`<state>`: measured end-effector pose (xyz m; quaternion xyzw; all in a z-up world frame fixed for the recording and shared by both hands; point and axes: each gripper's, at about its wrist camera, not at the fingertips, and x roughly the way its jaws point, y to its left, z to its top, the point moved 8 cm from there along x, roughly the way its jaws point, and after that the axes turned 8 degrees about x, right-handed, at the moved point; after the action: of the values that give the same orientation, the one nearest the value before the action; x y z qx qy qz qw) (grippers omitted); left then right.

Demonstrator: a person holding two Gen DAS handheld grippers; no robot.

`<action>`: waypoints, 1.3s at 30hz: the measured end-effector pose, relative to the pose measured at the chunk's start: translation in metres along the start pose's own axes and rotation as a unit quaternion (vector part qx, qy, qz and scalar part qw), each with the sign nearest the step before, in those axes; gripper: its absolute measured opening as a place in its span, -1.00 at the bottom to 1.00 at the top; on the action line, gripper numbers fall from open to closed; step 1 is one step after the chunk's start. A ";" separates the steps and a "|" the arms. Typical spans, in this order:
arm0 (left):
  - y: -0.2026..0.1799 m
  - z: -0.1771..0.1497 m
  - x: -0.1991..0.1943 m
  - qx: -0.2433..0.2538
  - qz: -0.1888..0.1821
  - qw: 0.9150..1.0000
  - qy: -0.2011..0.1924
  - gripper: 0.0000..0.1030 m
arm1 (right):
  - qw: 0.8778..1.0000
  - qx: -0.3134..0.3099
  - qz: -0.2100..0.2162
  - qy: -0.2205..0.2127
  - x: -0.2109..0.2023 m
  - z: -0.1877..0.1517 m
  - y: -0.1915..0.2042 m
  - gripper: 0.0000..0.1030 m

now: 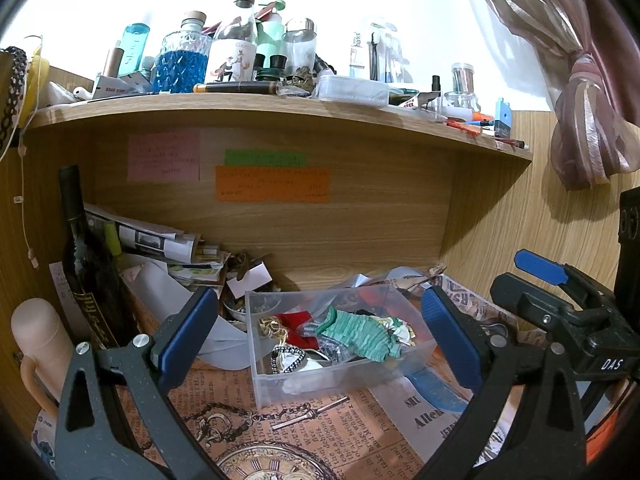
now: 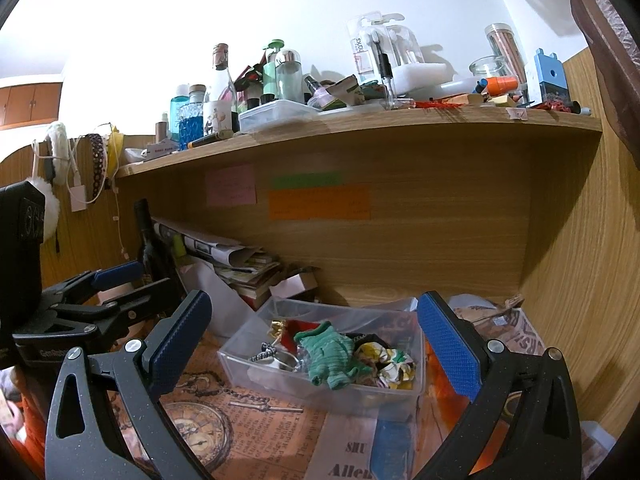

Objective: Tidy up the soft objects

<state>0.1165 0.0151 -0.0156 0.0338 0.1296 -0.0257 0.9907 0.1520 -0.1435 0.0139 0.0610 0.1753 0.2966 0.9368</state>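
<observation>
Clear plastic bin (image 1: 340, 376) sits on the newspaper-print tabletop (image 1: 320, 440), under the cluttered wooden shelf (image 1: 280, 110); inside it, a green ribbed cloth (image 1: 360, 336) lies on top, red fabric (image 1: 294, 320) to its left, a yellow-patterned scrunchie (image 2: 390, 362) to its right; left gripper (image 1: 320, 332) and right gripper (image 2: 316, 344) hover near the bin, fingers spread apart, holding nothing.

1. The white wall (image 1: 360, 8) above the shelf (image 1: 280, 110) is overexposed and almost without detail.
2. Under the shelf the light is dimmer and warm.
3. The curtain (image 1: 580, 120) throws a soft shadow on the wooden panel.
4. Straight edges bend strongly, and the corners go black.
5. The focus is sharp in the middle.
</observation>
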 end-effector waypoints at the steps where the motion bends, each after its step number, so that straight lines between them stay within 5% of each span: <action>1: 0.000 0.000 0.000 0.000 0.000 1.000 0.000 0.99 | 1.000 0.001 0.000 0.001 0.000 0.000 0.000 1.00; 39: -0.006 0.002 -0.002 0.010 -0.012 1.000 -0.010 1.00 | 1.000 0.002 -0.001 0.003 -0.002 -0.002 0.006 1.00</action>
<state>0.1143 0.0094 -0.0134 0.0415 0.1197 -0.0393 0.9912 0.1469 -0.1401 0.0142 0.0621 0.1786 0.2955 0.9365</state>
